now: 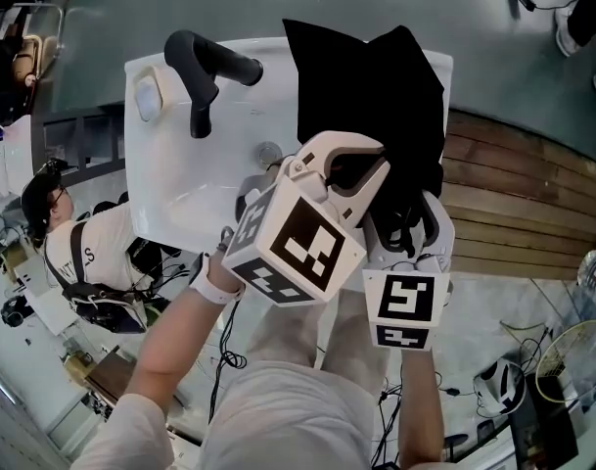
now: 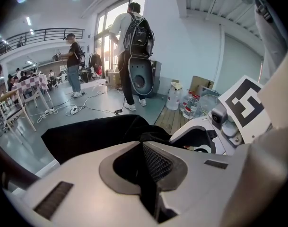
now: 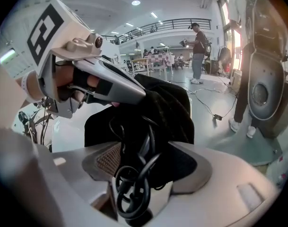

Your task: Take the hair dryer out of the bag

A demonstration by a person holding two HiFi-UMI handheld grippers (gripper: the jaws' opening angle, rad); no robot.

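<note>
- White table [image 1: 170, 184]: it carries both the bag and the dryer. Wooden planking adjoins it on the right.
- Black bag [image 1: 376, 86]: slumped on the right half of the table, with its near edge drawn up toward me.
- My left claw [image 2: 143, 144]: clenched, jaws pressed together. My right claw's view shows its tip pinching the bag's dark fabric at the near edge. It points down and away from me.
- My right claw [image 3: 148, 161]: released, jaws standing wide apart just right of the left claw and over the bag's near end. A coil of black flex sits in the gap, and neither pad presses on it.
- Hair dryer [image 1: 211, 65]: black, out of the bag, lying on the far left part of the table. Its barrel points right toward the bag and its handle points toward me. It is clear of both claws (neither touches it).
- Black cord [image 3: 134, 193]: looped in several rings between my right jaws, trailing up against the bag cloth. I cannot trace where its far end goes.
</note>
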